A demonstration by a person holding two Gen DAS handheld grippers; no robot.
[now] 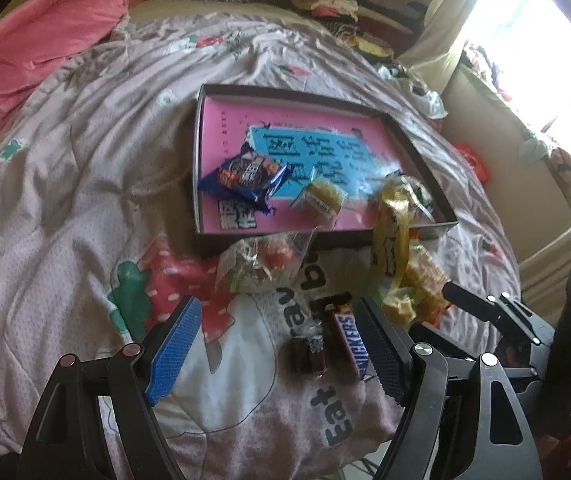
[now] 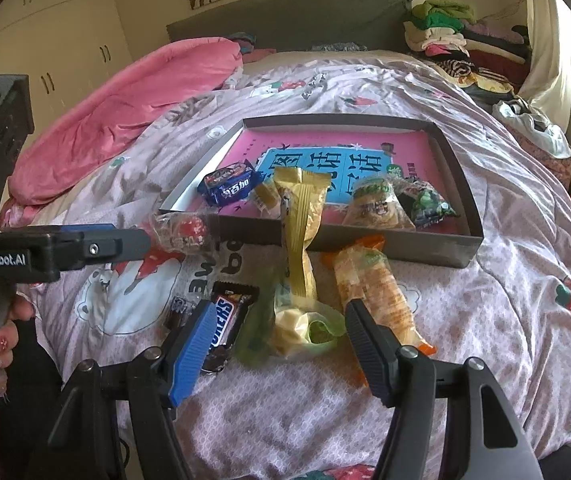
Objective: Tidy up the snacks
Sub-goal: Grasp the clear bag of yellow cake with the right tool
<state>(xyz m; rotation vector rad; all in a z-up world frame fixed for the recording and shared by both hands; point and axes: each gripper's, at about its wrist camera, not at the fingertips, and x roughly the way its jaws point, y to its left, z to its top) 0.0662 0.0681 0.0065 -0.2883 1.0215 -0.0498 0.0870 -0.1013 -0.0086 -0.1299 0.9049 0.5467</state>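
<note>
Left gripper [image 1: 281, 344]: jaws stand apart over the bed's near edge, nothing pressed between them; a small dark wrapped sweet [image 1: 303, 354] and the Snickers bar [image 1: 353, 340] lie on the quilt in the gap, the bar close against the right-hand finger.
Open room, left: bare quilt [image 1: 65, 184] runs wide and free from the left gripper across to the pink duvet [image 1: 33, 40].
Box [image 2: 389, 242]: shallow grey cardboard, pink printed sheet on its floor, near wall facing the grippers.
Inside the box: blue biscuit pack [image 2: 229, 186] at the near-left corner, small yellow sweet [image 2: 267, 196] beside it, clear cracker bag [image 2: 377, 204] and green pack [image 2: 425, 200] to the right.
Near wall: a clear bag with a red sweet [image 2: 183, 232] leans at its left end; a long yellow-gold packet [image 2: 301, 216] lies tilted across its rim, half in, half out.
Right gripper [image 2: 277, 328]: jaws parted and empty, low over a pale green bag [image 2: 305, 330] on the quilt; an orange packet [image 2: 381, 296] lies just by the right finger.
Open room, right: plain quilt right of the box.
Room: grey headboard [image 2: 285, 24], white wardrobes [image 2: 57, 40], piled clothes [image 2: 445, 28], bright window [image 1: 545, 40].
</note>
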